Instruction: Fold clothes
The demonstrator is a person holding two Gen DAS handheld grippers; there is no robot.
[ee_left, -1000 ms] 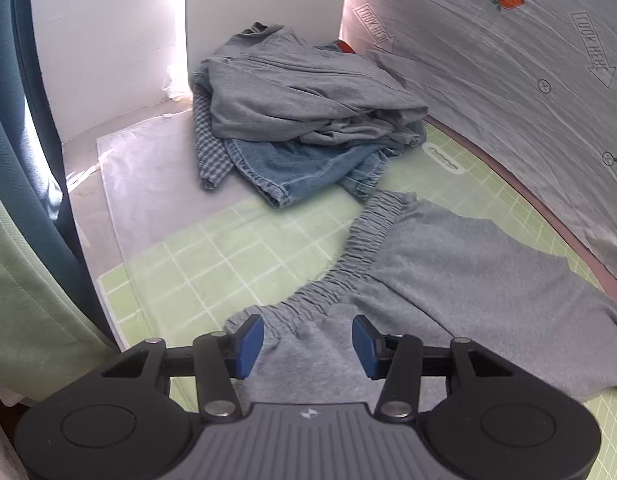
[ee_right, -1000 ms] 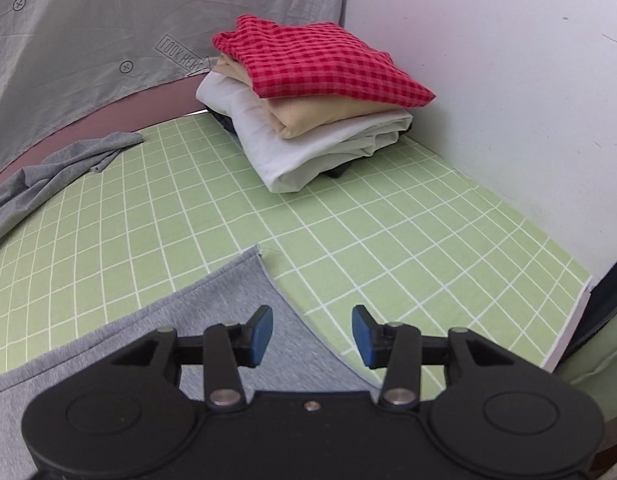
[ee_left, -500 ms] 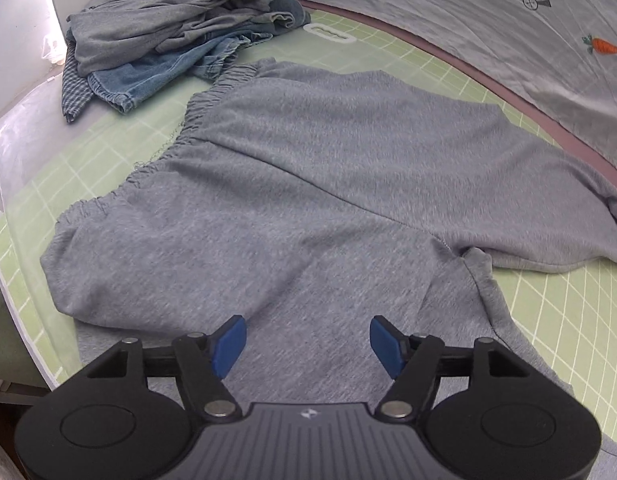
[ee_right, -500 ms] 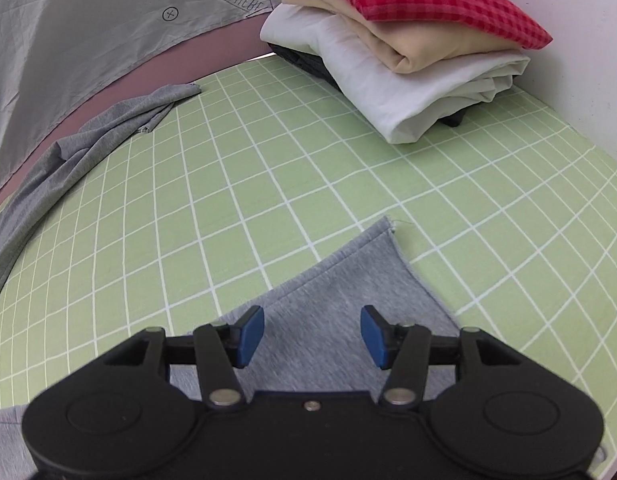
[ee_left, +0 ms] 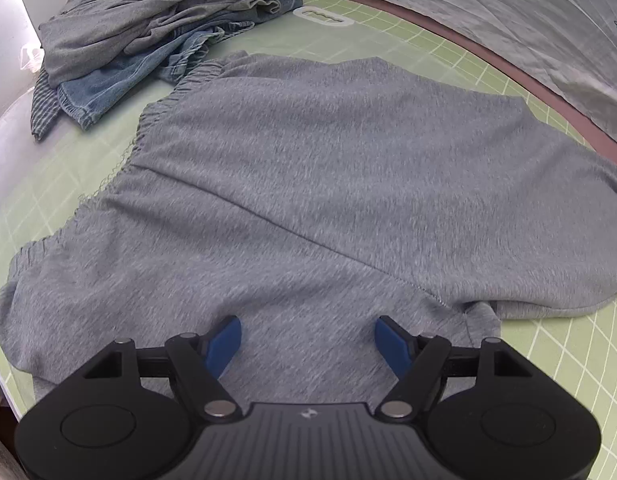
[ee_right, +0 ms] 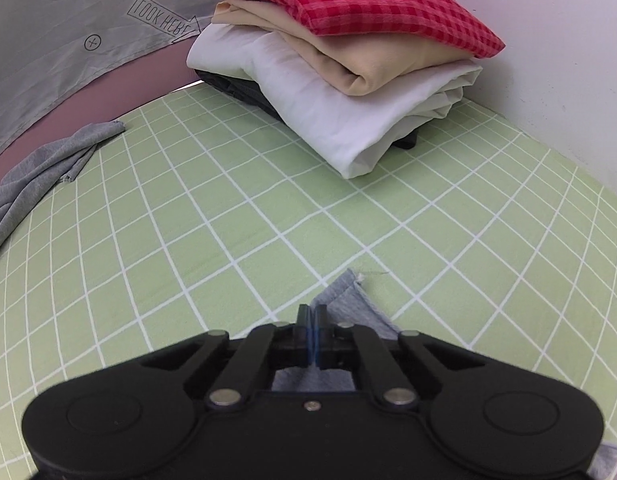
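Grey sweat shorts lie spread flat on the green grid mat, the elastic waistband at the left. My left gripper is open, low over the near leg of the shorts, with its blue pads wide apart. In the right wrist view my right gripper is shut on the near leg hem corner of the grey shorts. The far leg of the shorts lies at the left edge of the mat.
A loose heap of unfolded grey, denim and checked clothes lies at the back left. A folded stack with a red checked item on top stands at the back right by the white wall. A grey printed sheet hangs behind.
My right gripper has closed on the hem corner of the shorts. My left gripper has moved lower and closer over the shorts, its jaws wider than a second ago.
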